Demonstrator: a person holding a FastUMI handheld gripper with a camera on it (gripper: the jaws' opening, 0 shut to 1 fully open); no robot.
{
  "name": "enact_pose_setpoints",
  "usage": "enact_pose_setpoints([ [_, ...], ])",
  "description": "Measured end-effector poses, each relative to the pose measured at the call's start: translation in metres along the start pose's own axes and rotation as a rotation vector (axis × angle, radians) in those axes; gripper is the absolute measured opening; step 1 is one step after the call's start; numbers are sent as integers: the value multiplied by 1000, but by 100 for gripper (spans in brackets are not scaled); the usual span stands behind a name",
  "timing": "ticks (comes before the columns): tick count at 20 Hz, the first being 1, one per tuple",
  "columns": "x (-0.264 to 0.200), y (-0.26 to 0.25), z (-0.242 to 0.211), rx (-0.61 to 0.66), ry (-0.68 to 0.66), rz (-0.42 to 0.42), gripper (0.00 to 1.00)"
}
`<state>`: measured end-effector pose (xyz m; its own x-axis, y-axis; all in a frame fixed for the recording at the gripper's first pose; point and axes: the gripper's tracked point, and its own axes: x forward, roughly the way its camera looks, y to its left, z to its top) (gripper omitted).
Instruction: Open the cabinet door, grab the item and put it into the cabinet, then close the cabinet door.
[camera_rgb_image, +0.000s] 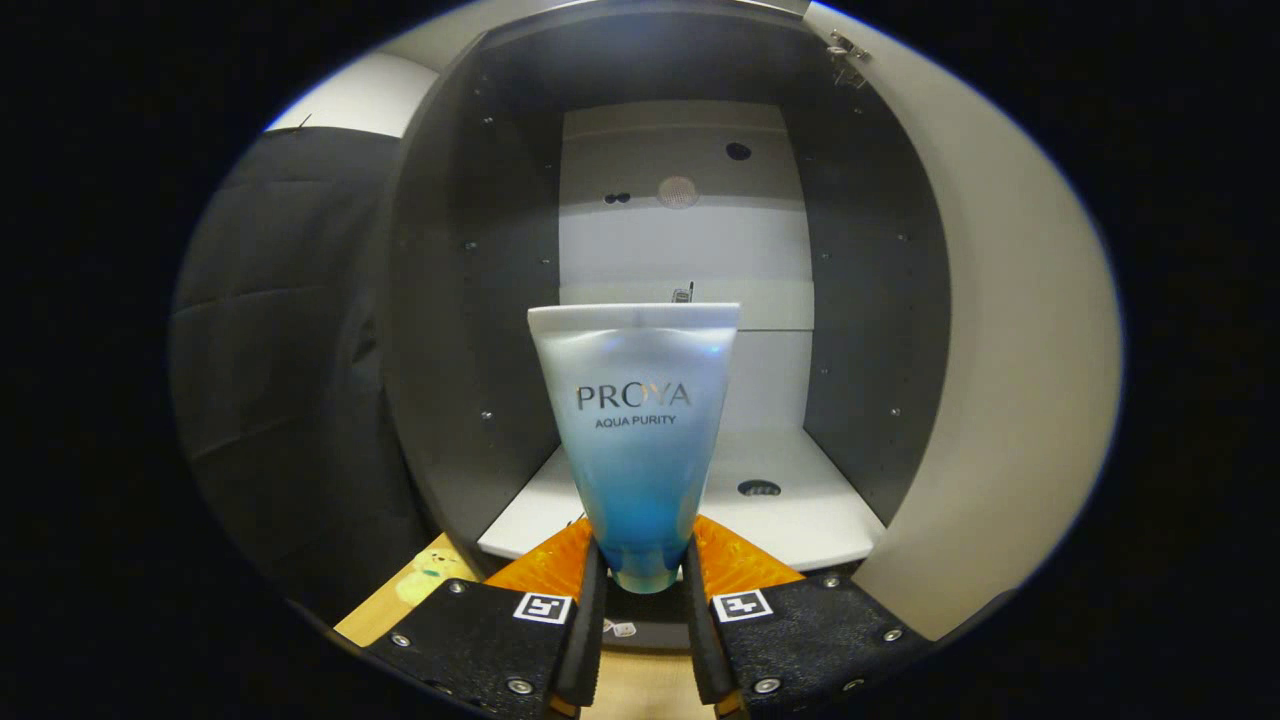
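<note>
Two fingers of my gripper (640, 585) pressed from left and right on the narrow lower end of a soft plastic tube (636, 440), pale frosted white at its wide crimped top and fading to clear blue near the fingers, so the gripper was clamped on it. I held the tube upright, its crimped end up, in front of the open dark grey cabinet (470, 330). The tube stood just ahead of the cabinet's white bottom shelf (800, 510), whose front edge lay right behind the fingers. The cabinet's pale door (1000, 330) stood swung open at the right. A white back panel (690, 240) closed the far side of the cabinet. Below the fingers, at the near left, I saw a strip of light wooden desk (400, 600).
</note>
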<state>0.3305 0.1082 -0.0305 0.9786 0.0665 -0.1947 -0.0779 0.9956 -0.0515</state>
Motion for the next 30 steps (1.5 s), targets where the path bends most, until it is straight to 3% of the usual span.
enact_pose_setpoints([
  [3,45,-7,3,-41,18,-12,37],
  [9,106,-17,-15,-7,63,-6,37],
  [24,130,-24,-52,1,103,-9,43],
  [28,128,-22,-51,16,80,-6,53],
  [30,125,-19,-48,20,65,5,77],
])
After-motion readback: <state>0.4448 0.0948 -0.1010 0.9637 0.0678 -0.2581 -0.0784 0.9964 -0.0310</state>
